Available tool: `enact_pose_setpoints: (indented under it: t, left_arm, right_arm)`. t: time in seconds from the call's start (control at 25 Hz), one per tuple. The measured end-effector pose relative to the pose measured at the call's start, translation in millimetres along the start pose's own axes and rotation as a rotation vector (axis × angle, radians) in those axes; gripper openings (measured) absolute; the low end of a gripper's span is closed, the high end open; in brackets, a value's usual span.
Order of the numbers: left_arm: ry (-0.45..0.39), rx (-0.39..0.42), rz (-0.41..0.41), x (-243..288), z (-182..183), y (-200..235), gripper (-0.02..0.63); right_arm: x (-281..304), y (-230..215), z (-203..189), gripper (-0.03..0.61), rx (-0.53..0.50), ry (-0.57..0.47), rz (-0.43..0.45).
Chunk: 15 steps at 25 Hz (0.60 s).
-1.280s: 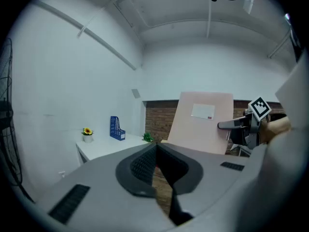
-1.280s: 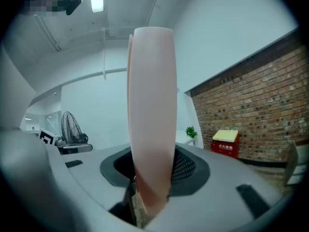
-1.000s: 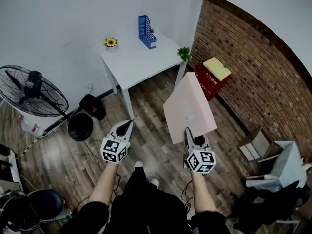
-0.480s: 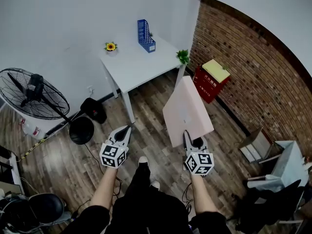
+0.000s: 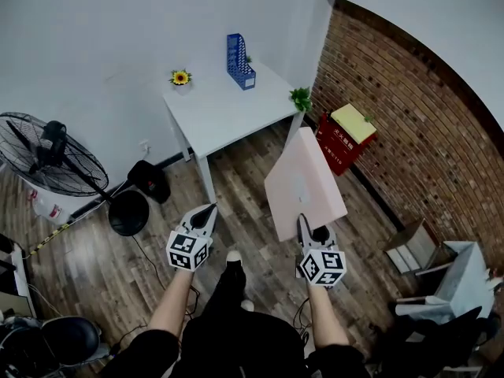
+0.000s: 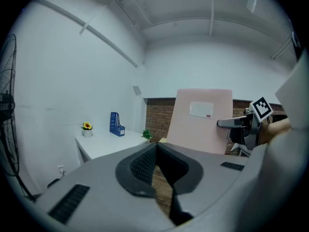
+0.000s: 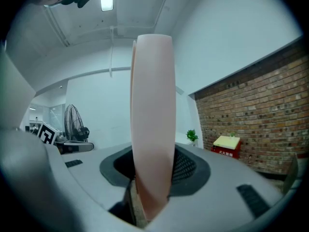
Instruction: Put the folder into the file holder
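My right gripper (image 5: 304, 222) is shut on the lower edge of a pink folder (image 5: 305, 181), which stands upright and tilted over the wooden floor. In the right gripper view the folder (image 7: 152, 120) shows edge-on, clamped between the pads of the right gripper (image 7: 150, 178). The blue file holder (image 5: 239, 51) stands at the far edge of a white table (image 5: 228, 105) ahead. It also shows small in the left gripper view as the file holder (image 6: 116, 124). My left gripper (image 5: 207, 211) hangs to the left with its jaws shut on nothing; its fingertips (image 6: 155, 149) meet.
A small sunflower pot (image 5: 180, 77) and a green plant (image 5: 300, 98) sit on the table. A red box (image 5: 340, 144) with a yellow top stands by the brick wall (image 5: 409, 124). A floor fan (image 5: 51, 160) and a black stool (image 5: 128, 209) stand left.
Both grippers keep their posture and the folder stays clamped. The view has shifted slightly; the person's feet have moved on the floor.
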<state>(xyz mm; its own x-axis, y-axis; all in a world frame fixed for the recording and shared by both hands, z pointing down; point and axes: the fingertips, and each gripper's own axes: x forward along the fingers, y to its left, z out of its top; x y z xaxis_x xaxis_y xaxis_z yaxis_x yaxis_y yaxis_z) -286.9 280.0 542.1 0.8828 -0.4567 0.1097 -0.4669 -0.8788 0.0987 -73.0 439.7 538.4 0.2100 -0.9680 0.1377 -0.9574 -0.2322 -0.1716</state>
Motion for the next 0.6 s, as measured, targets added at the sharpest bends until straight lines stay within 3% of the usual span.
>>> enact_pose_setpoints:
  t: [0.6]
  left_arm:
    - [0.025,-0.019,-0.039,153,20,70,0.023]
  right_arm:
    - [135,-57,29,0.172,0.007,0.029,-0.034]
